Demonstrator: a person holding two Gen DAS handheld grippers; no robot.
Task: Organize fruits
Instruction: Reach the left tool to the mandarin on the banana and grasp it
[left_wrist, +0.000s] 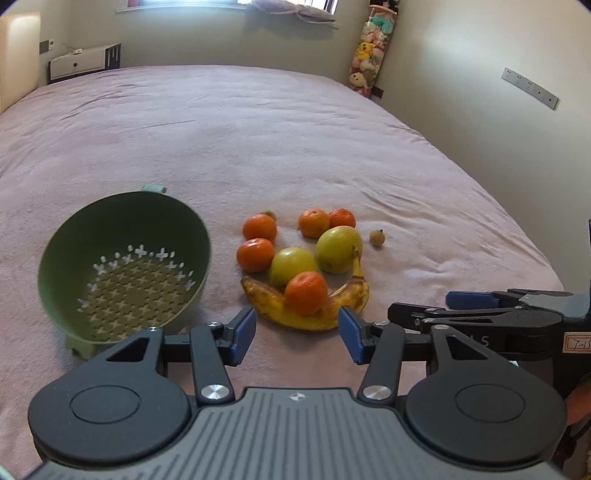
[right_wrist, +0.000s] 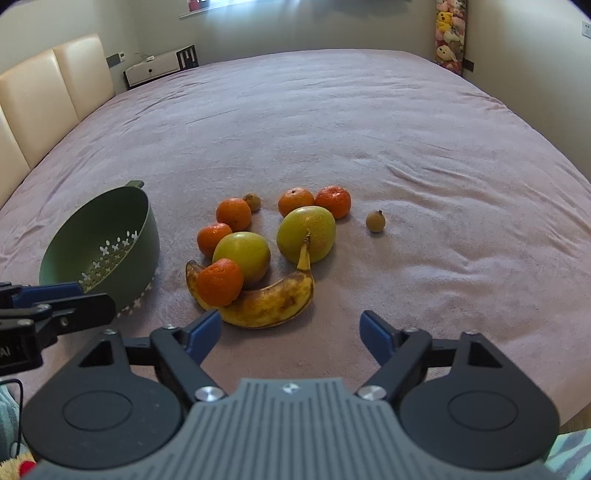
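Note:
A pile of fruit lies on the pink bed cover (left_wrist: 258, 140): a spotted banana (left_wrist: 314, 314) (right_wrist: 266, 301), two yellow-green apples (left_wrist: 338, 249) (right_wrist: 306, 232), several tangerines (left_wrist: 306, 292) (right_wrist: 219, 281) and a small brown fruit (left_wrist: 377, 237) (right_wrist: 375, 220). An empty green colander (left_wrist: 122, 266) (right_wrist: 107, 243) sits tilted to the left of the pile. My left gripper (left_wrist: 297, 330) is open just short of the banana, with nothing between its blue pads. My right gripper (right_wrist: 291, 332) is open too, near the banana's right end, also bare.
A cream padded headboard (right_wrist: 48, 96) runs along the bed's left side. A white low cabinet (right_wrist: 159, 68) stands by the far wall, and a tall bag of plush toys (left_wrist: 367, 55) fills the far right corner. The right gripper's body (left_wrist: 498, 317) shows beside my left one.

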